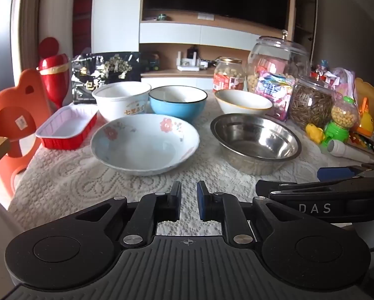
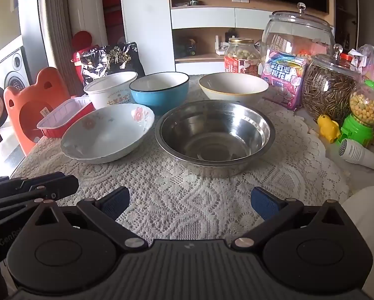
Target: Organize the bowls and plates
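Note:
A floral white bowl and a steel bowl stand side by side on the lace cloth. Behind them stand a white paper tub, a blue bowl and a cream bowl. My left gripper is nearly shut with a narrow gap, empty, near the table's front. My right gripper is open wide and empty, in front of the steel bowl. Each gripper's fingers show in the other's view.
A red foil tray lies at the left. Glass jars, snack bags, a green candy dispenser, a yellow toy and a white microphone crowd the right. An orange chair stands left.

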`<act>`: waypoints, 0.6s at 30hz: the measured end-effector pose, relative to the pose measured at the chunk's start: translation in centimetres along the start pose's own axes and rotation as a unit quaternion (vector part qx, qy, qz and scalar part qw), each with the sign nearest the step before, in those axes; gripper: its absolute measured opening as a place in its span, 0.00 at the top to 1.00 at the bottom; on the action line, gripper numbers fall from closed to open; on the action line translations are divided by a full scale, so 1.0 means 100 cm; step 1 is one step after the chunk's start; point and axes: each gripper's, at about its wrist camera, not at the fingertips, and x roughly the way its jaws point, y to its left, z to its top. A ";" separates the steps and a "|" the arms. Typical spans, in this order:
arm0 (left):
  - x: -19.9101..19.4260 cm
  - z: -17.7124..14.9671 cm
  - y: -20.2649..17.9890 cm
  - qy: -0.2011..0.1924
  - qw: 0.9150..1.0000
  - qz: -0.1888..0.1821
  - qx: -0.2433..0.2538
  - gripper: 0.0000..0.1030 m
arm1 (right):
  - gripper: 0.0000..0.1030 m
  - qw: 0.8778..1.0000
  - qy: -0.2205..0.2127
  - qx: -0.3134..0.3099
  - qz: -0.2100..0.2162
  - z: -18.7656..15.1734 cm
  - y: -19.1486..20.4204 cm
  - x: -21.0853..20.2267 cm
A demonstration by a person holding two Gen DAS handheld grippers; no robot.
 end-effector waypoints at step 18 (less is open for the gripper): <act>0.002 -0.003 0.005 0.009 1.000 0.002 -0.013 0.84 | 0.00 1.000 0.002 -0.003 0.003 -0.002 0.002 0.000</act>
